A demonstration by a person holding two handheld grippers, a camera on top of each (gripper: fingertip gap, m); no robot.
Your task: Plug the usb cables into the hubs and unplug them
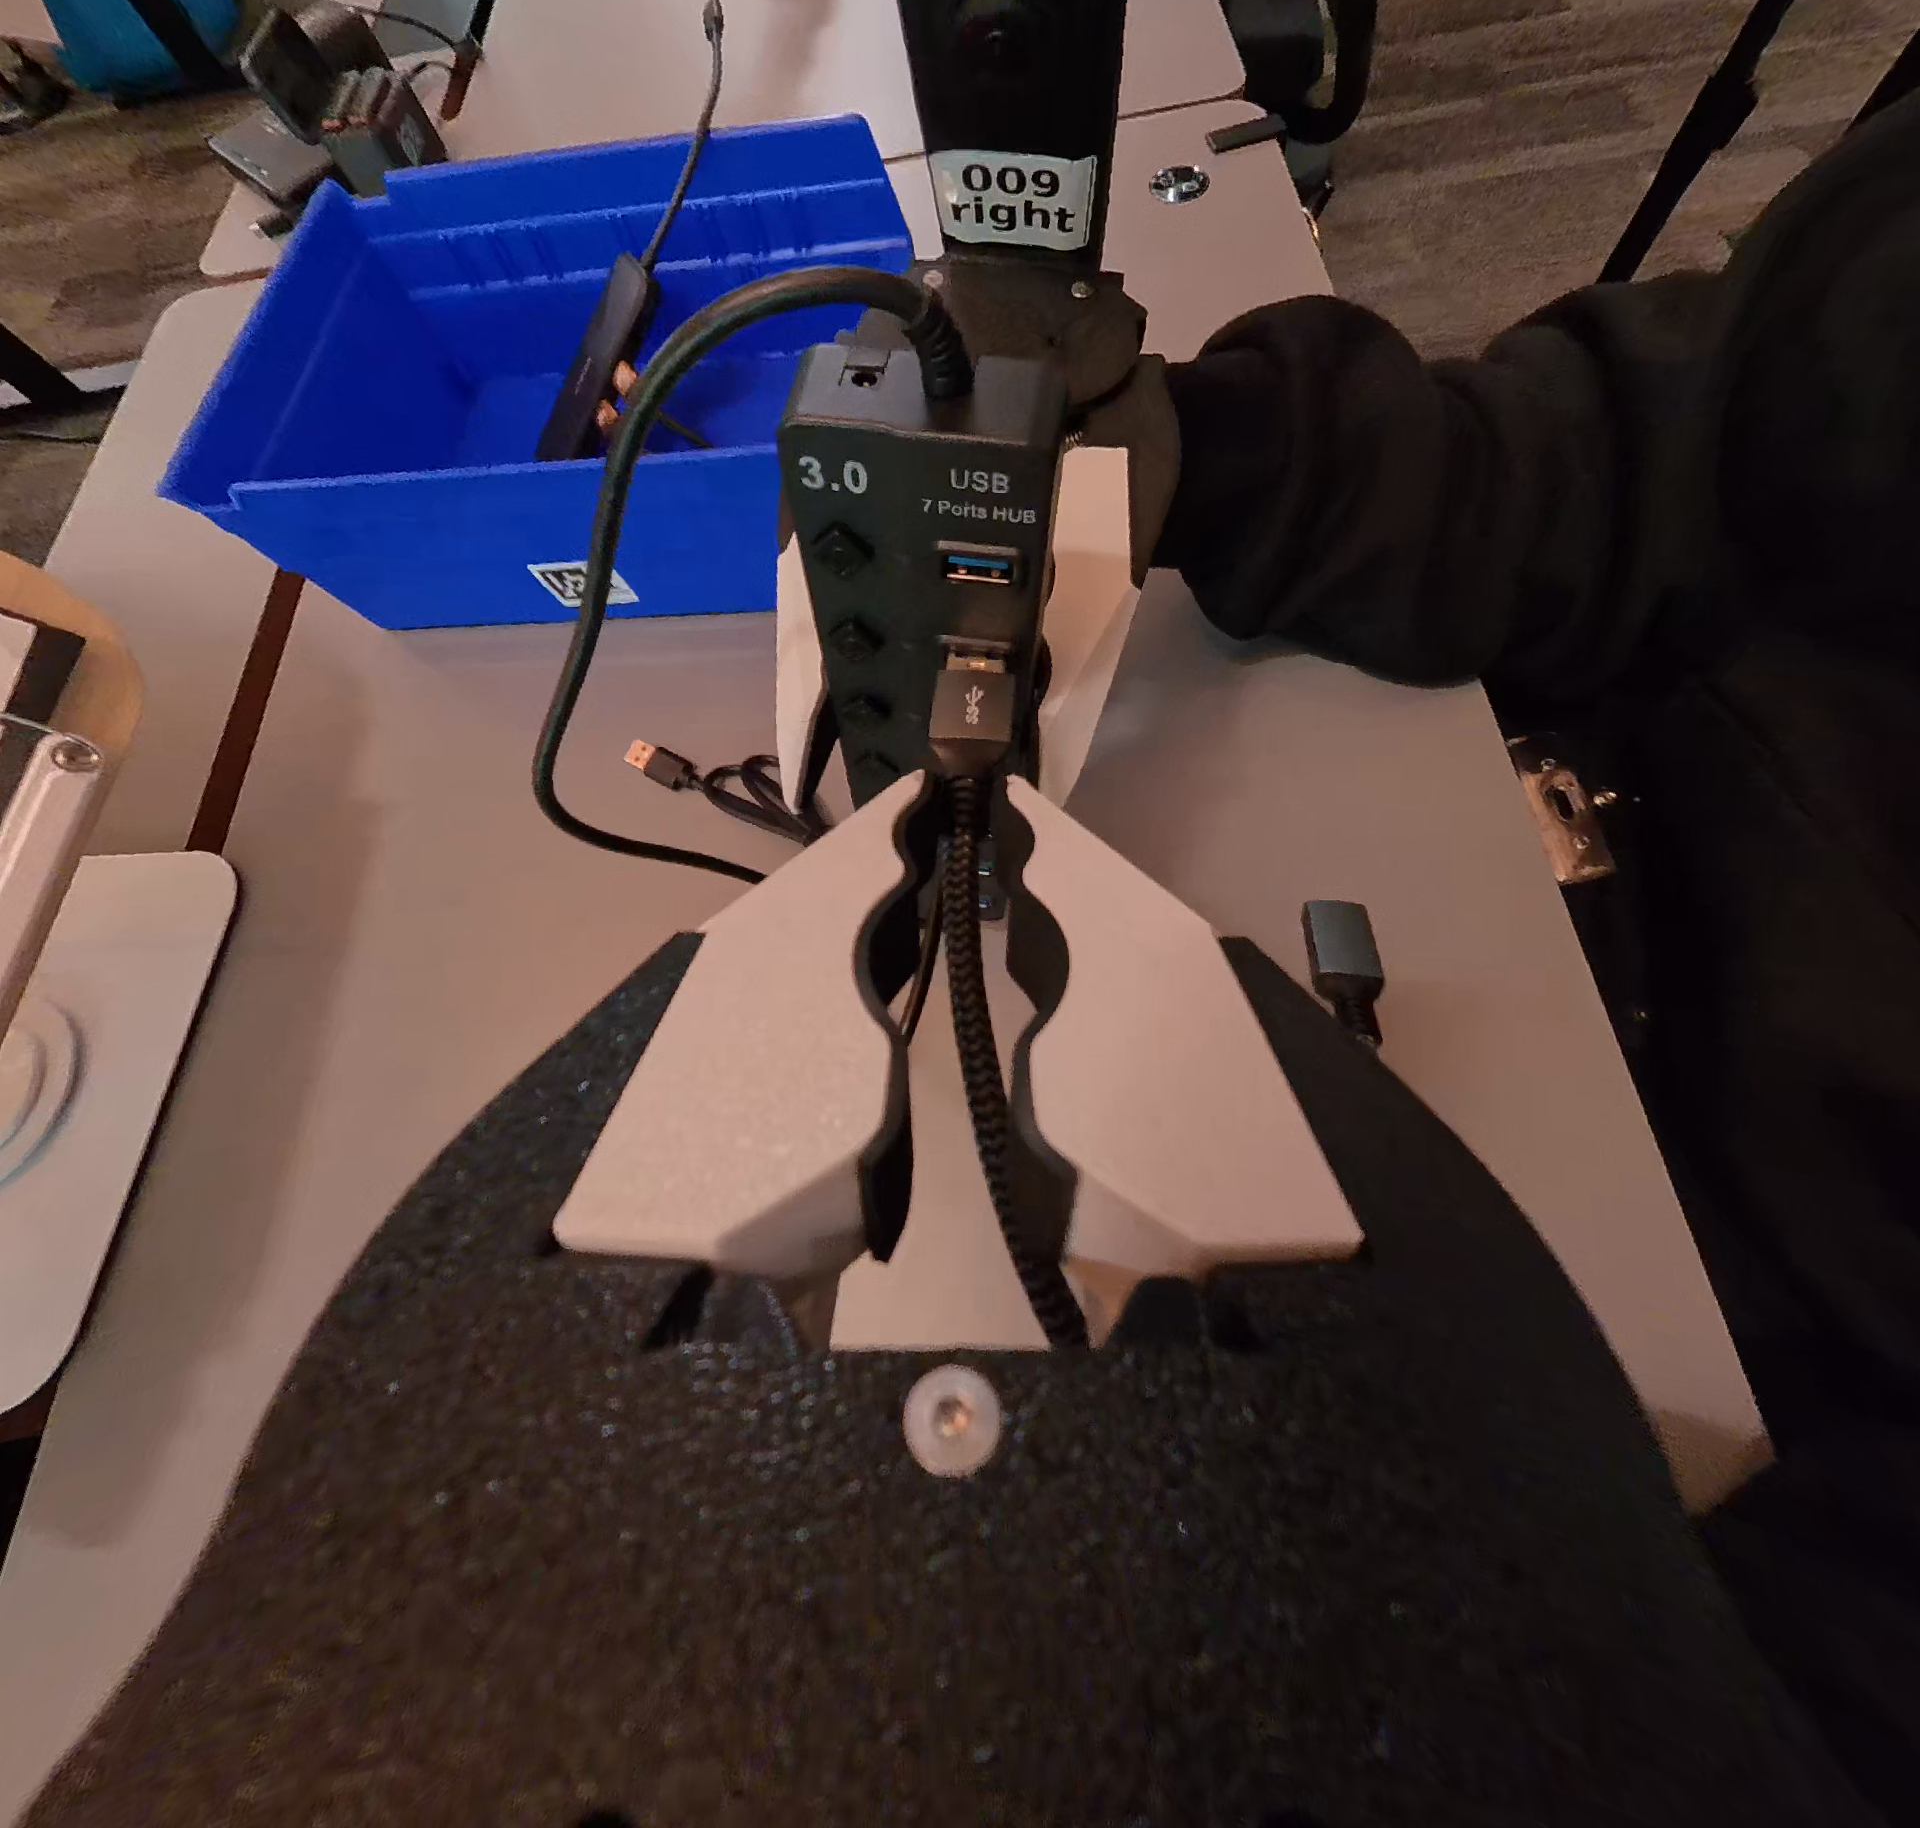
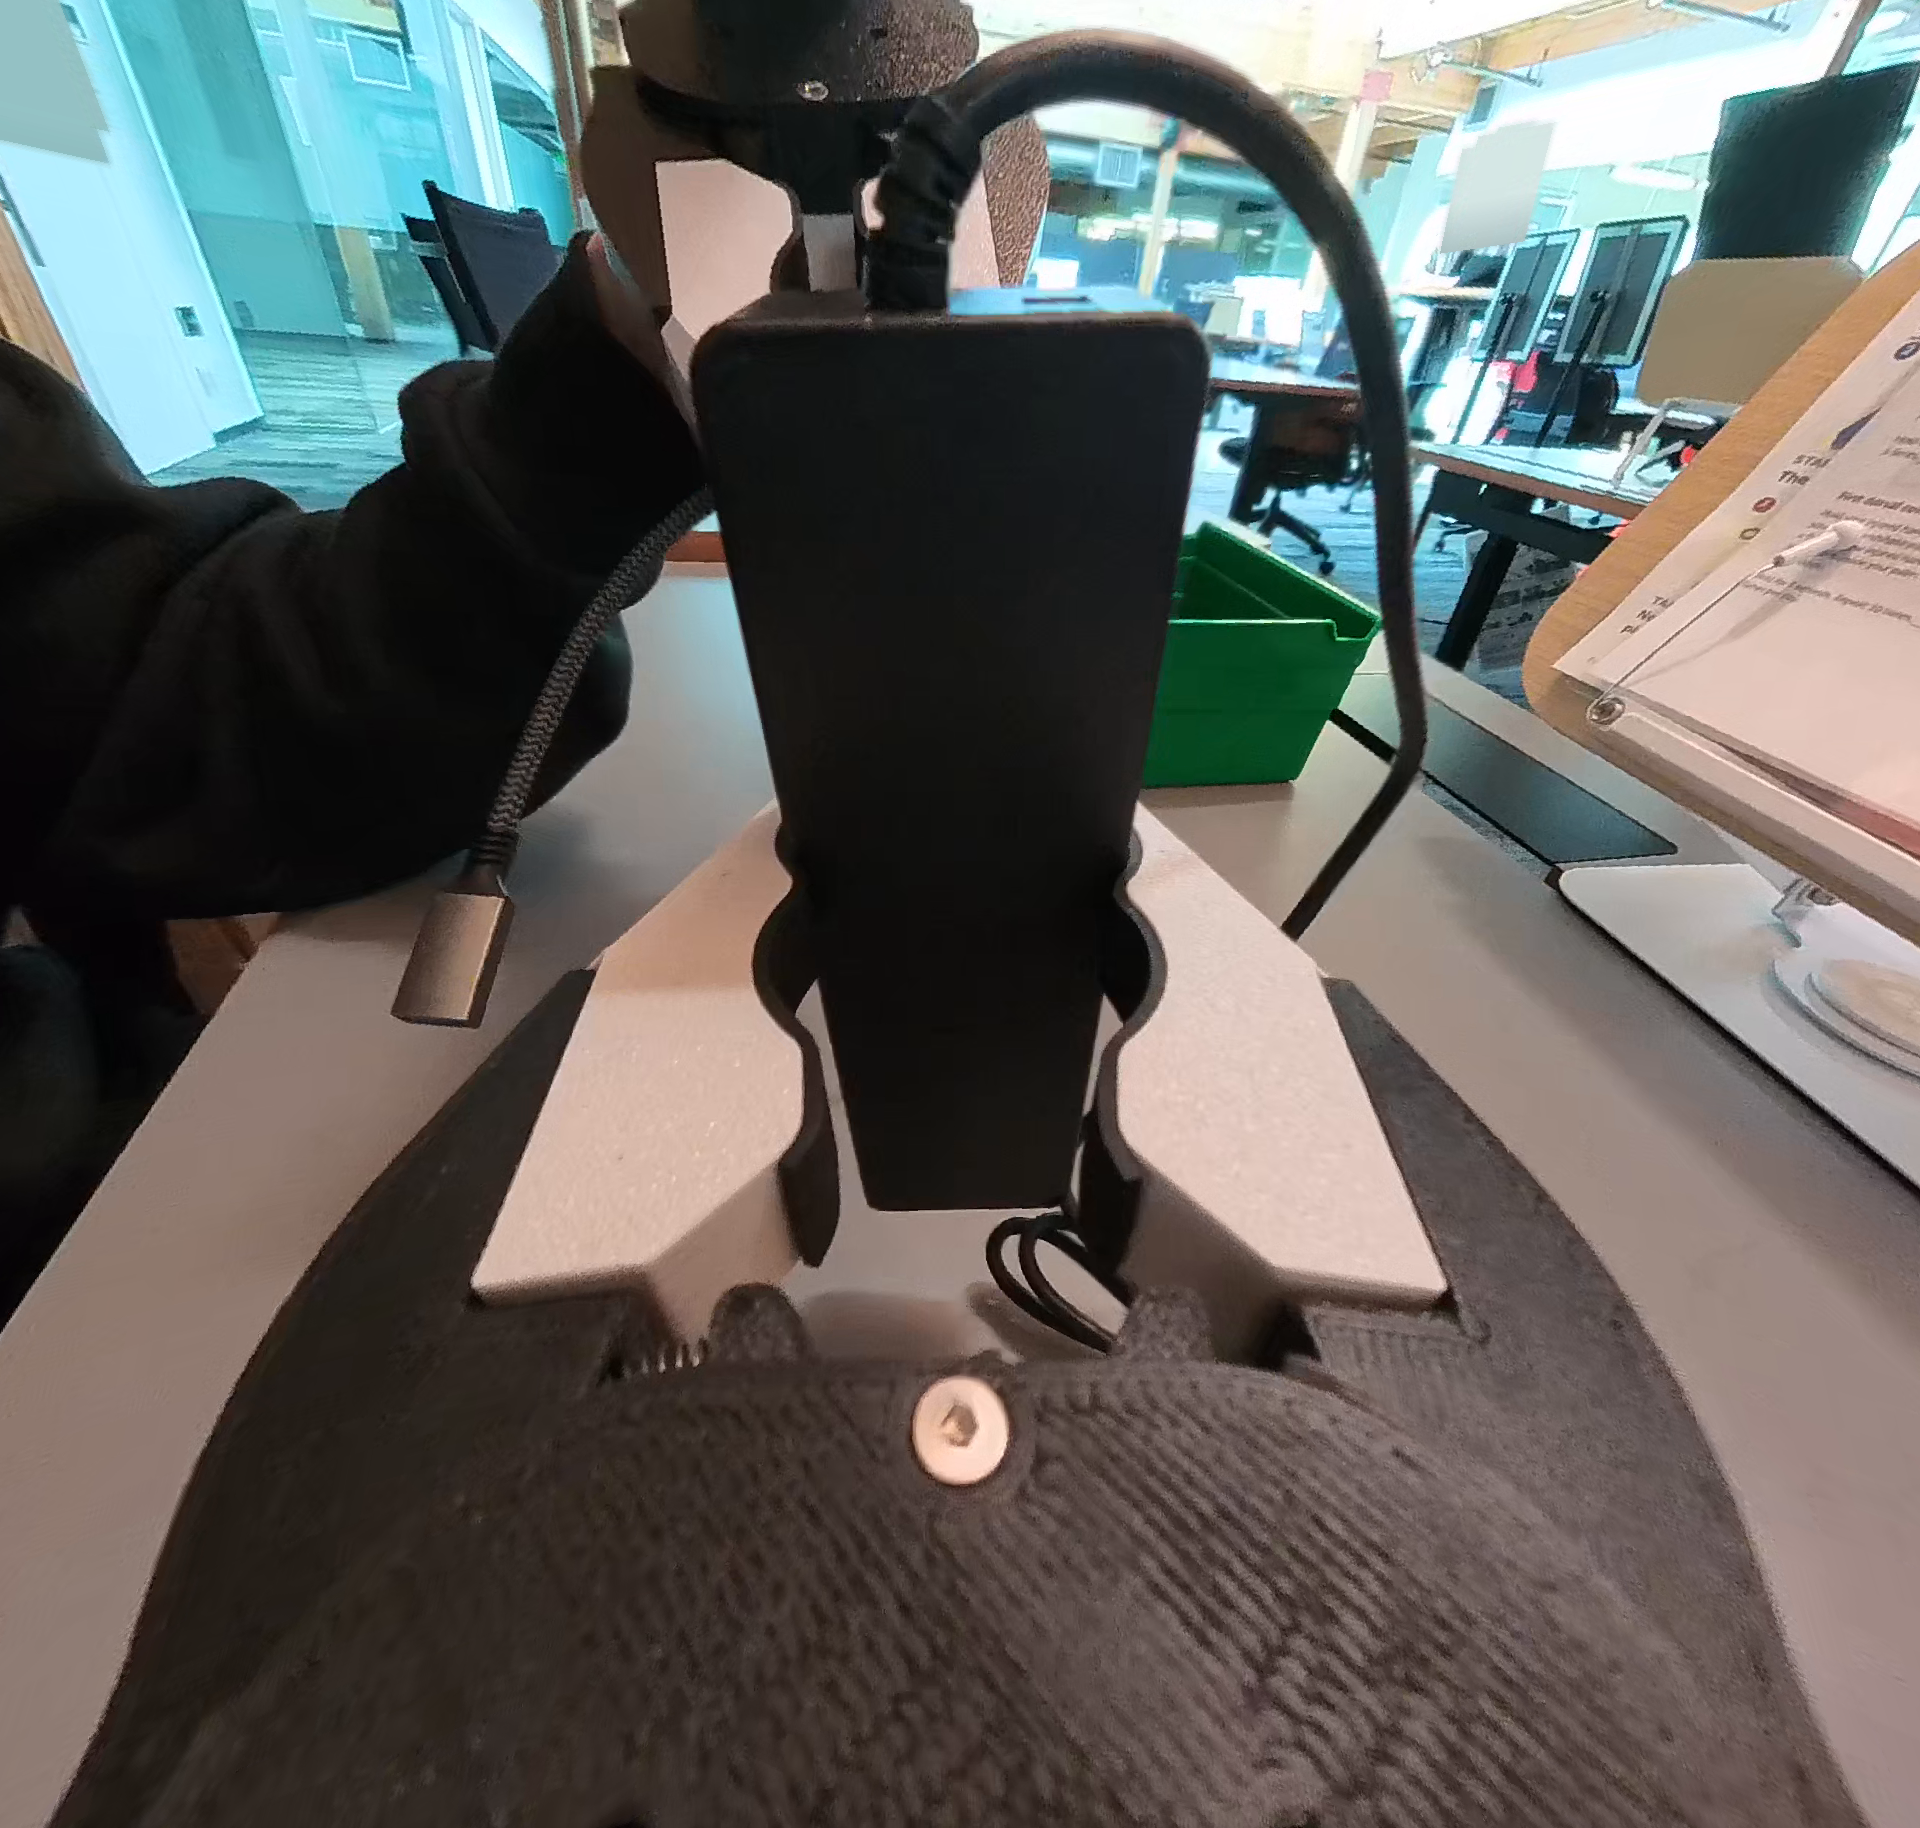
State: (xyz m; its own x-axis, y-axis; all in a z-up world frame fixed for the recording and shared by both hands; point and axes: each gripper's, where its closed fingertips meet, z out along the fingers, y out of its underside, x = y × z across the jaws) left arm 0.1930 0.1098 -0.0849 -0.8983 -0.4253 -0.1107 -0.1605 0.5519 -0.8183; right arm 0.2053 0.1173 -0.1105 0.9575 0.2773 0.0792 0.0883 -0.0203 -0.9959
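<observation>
A black USB hub [image 1: 914, 573] stands upright, gripped low down by my right gripper [image 2: 956, 843]; the right wrist view shows its plain back [image 2: 951, 635]. The right gripper's white fingers [image 1: 1096, 635] flank the hub in the left wrist view. A dark USB plug [image 1: 971, 708] on a braided cable [image 1: 977, 999] sits in the hub's second port. My left gripper [image 1: 966, 791] is closed around that cable just behind the plug. The cable's grey far end [image 2: 452, 957] hangs free. The hub's own thick lead [image 1: 582, 635] loops down to the table [image 1: 416, 947], ending in a loose plug [image 1: 655, 762].
A blue bin [image 1: 436, 542] holding another slim hub [image 1: 597, 365] stands at the back left. A green bin [image 2: 1257, 677] sits behind the hub. A document stand [image 2: 1766, 656] stands on the right. Black sleeves [image 1: 1455, 490] reach in behind each gripper.
</observation>
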